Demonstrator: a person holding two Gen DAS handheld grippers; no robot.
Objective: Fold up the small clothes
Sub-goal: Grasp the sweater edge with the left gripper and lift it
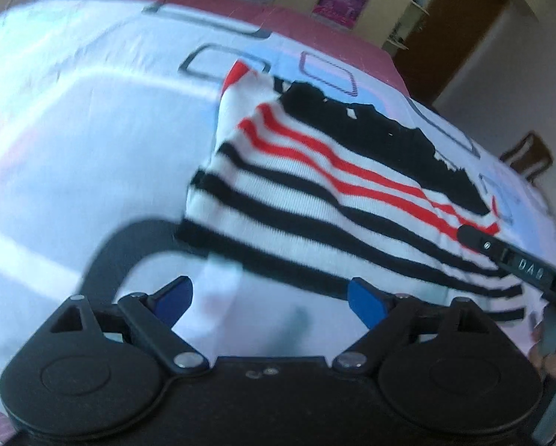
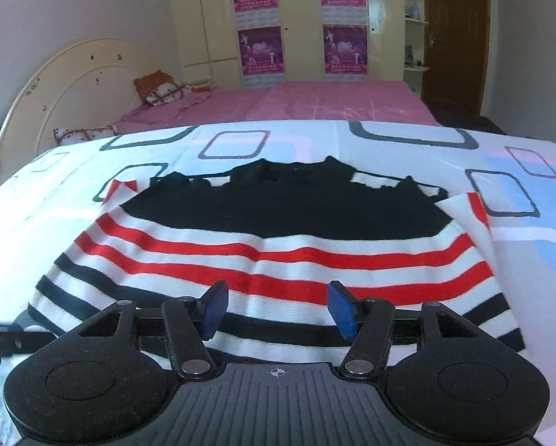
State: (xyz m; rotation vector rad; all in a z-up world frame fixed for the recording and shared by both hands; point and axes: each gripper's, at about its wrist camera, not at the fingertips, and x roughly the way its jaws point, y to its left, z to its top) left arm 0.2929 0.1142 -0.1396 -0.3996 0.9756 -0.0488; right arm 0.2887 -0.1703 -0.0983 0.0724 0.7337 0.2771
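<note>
In the left wrist view, the left gripper (image 1: 268, 303) hangs over the patterned bedsheet (image 1: 73, 141) with its blue pads wide apart and nothing between them; only sheet shows in the gap. The striped sweater (image 1: 315, 193), white with black and red bands and a black upper part, lies spread just ahead of it and toward the right, one corner near the left fingertip. The tip of the right gripper (image 1: 516, 256) reaches in from the right edge onto the lower stripes, and a bit of a hand shows beneath it. The picture is blurred, so fine creases cannot be read. In the right wrist view, the right gripper (image 2: 276, 306) sits above the lower half of the striped sweater (image 2: 278, 252), pads apart, with the knit under the gap but not pinched. The garment looks fairly flat, its sleeves seemingly tucked in at both sides, its black part toward the pink bed (image 2: 315, 100) beyond. The step in hand is probably taking fresh hold for the next fold. To do it well, each gripper should pinch a near corner of the hem through all layers, both lift evenly, and carry the edge toward the collar so the stripes line up, keeping the sheet out of the pinch.
</note>
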